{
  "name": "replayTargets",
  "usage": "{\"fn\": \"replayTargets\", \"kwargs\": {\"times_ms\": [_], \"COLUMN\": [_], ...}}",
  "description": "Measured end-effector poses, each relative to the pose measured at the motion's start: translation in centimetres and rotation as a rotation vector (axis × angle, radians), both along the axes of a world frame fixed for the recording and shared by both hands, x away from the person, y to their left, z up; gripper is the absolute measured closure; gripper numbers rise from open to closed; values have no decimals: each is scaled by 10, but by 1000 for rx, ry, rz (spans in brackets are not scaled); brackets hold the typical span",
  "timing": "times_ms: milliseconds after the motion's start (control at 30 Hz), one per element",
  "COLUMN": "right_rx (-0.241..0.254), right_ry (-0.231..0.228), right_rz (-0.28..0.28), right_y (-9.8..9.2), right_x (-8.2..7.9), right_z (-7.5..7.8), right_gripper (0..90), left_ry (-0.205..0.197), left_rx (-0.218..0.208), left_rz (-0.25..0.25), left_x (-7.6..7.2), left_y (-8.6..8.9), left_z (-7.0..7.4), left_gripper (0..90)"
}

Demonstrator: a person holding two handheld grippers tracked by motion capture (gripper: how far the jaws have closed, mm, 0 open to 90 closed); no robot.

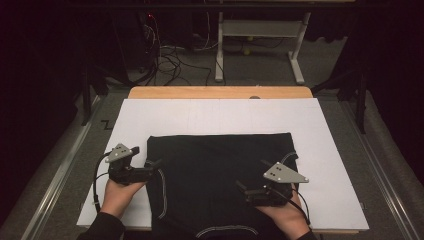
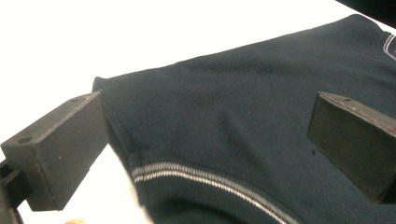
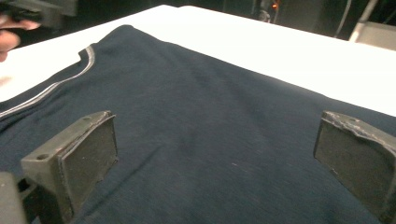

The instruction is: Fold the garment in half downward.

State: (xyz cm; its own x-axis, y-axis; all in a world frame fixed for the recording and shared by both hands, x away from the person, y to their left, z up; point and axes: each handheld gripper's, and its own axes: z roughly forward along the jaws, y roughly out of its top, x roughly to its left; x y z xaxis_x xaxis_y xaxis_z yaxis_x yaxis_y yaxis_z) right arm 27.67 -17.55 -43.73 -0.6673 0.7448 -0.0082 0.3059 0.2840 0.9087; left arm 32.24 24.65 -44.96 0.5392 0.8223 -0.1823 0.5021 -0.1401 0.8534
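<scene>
High view: a white board (image 1: 320,120) on a wooden counter (image 1: 220,92), dark room all around. Grey floor past the far edge, with loose cables (image 1: 167,62) and a white table frame (image 1: 260,35). Metal rails (image 1: 60,170) along both sides. Dark folded shirt (image 1: 215,170) flat on the near half of the board, bare white at the far end and down both sides. Left hand-held gripper (image 1: 154,167) at the shirt's left edge, right hand-held gripper (image 1: 241,189) over its near right part.

Left gripper view: jaws wide apart, nothing gripped; shirt edge with a pale stripe (image 2: 210,182) below and between them.

Right gripper view: jaws wide apart too, nothing gripped, smooth dark cloth beneath, white board beyond.
</scene>
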Motion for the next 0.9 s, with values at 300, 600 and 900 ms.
{"fn": "replayTargets", "kwargs": {"times_ms": [300,600,900], "right_rx": [-35,-39,-41], "right_ry": [17,26,34], "right_rz": [99,178,236], "right_y": [44,92,123], "right_x": [-3,-13,-25], "right_z": [-5,-10,-13], "right_gripper": [0,0,0], "left_ry": [5,5,-24], "left_rx": [-33,-77,8], "left_rz": [-37,-51,-13], "left_x": [27,51,67], "left_y": [-13,-13,0], "left_z": [5,8,33], "left_gripper": [0,0,0]}}
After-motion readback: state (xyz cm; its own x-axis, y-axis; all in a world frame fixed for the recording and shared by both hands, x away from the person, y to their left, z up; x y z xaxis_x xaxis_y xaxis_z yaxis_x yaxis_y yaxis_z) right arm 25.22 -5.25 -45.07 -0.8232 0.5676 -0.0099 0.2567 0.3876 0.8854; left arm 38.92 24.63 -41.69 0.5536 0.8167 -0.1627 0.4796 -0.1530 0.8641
